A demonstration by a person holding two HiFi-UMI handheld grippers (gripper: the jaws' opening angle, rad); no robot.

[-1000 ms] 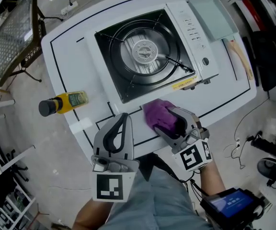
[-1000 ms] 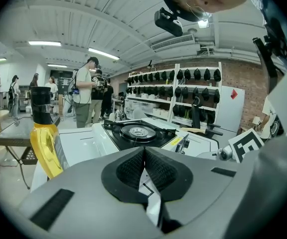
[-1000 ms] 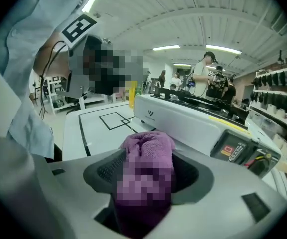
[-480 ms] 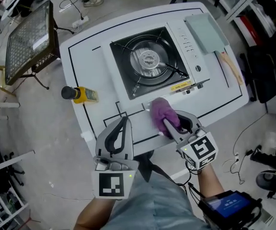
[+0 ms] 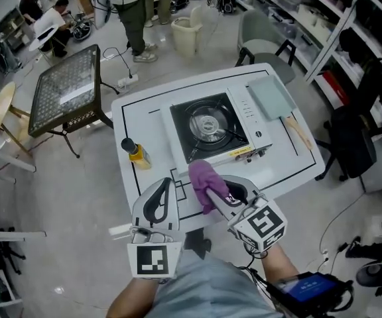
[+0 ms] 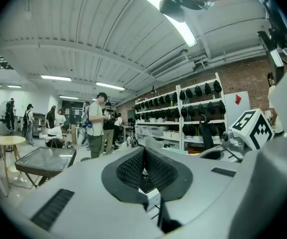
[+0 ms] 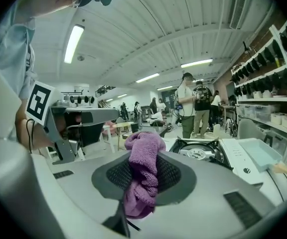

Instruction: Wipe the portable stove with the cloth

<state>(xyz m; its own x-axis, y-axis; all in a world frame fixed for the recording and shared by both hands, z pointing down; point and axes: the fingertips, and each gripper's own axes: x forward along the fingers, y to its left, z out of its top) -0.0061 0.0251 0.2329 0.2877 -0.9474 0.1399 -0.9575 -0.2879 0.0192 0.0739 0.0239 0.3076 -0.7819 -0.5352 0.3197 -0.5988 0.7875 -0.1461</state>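
Right now the right gripper (image 7: 143, 164) has its ribbed black pads pressed together on a purple terry cloth (image 5: 202, 177), which bunches up above the jaws in a soft, nubby lump and hangs out below them too. Beside it, the left gripper (image 6: 144, 156) holds nothing; its grey, smooth-shelled jaws meet at the tips, with only a small gap lower down between the textured pads. Both tools are held up in the air over the near edge of a white rectangular table (image 5: 152, 130) marked with thin black lines. The cloth is clear of the white portable stove (image 5: 207, 126), which sits just beyond it on the table, with a square black top, a round silvery burner and a pale control panel along its right side. A flat, pale grey-green rectangular board (image 5: 270, 98) lies to the right of the stove, a wooden-handled tool (image 5: 298, 132) near the table's right edge, and a yellow bottle with a black cap (image 5: 138, 154) to the stove's left. Around the table the floor is plain grey; a dark mesh-topped side table (image 5: 68, 88) stands to the left, a grey chair (image 5: 260, 35) beyond, and people (image 5: 134, 5) stand farther back by the dark storage shelves (image 5: 370, 18).
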